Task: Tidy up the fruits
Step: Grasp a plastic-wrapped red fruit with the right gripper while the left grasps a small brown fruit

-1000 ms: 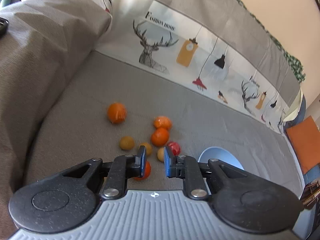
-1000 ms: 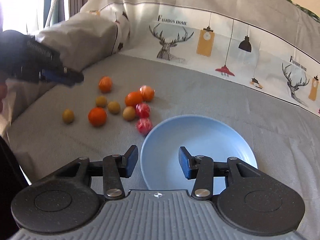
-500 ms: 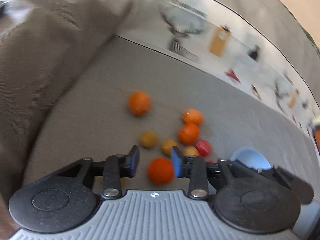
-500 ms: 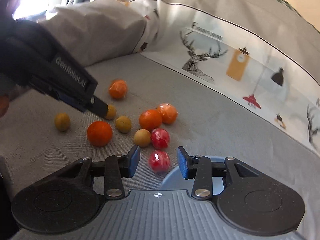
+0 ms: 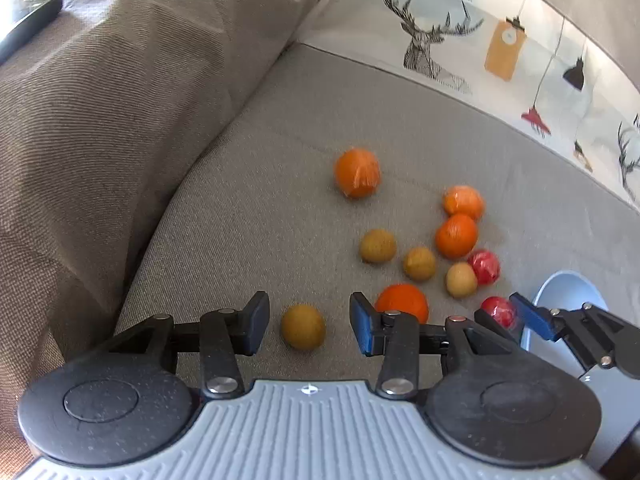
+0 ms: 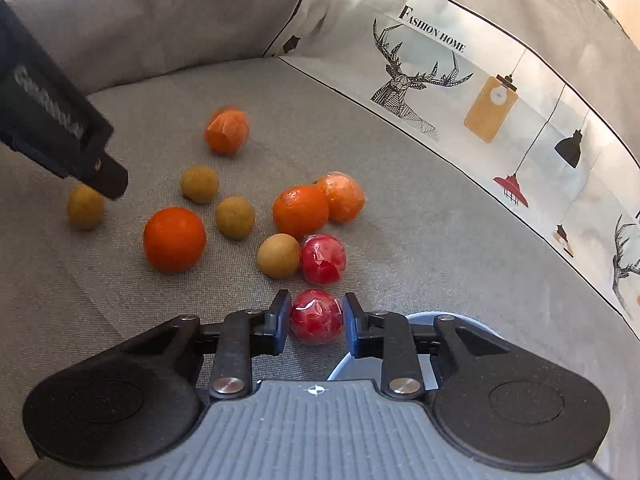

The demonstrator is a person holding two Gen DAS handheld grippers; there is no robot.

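**Fruits on sofa, tools low**

Grey sofa seat (image 5: 280,128), left view: left tool (image 5: 309,324) released, straddling brown fruit (image 5: 303,327), untouched.

Right view: right tool (image 6: 316,317) just closing, clenched on red fruit (image 6: 316,317) beside blue bowl (image 6: 460,322).

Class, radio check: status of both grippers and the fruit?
Right gripper closing on red fruit. Left gripper open around brown fruit. Blue bowl empty. Path clear.

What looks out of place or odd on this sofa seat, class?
Loose fruits lie scattered on the grey sofa seat, while the blue bowl beside them appears empty. Several fruits, like the red one, are oddly wrapped in clear film.
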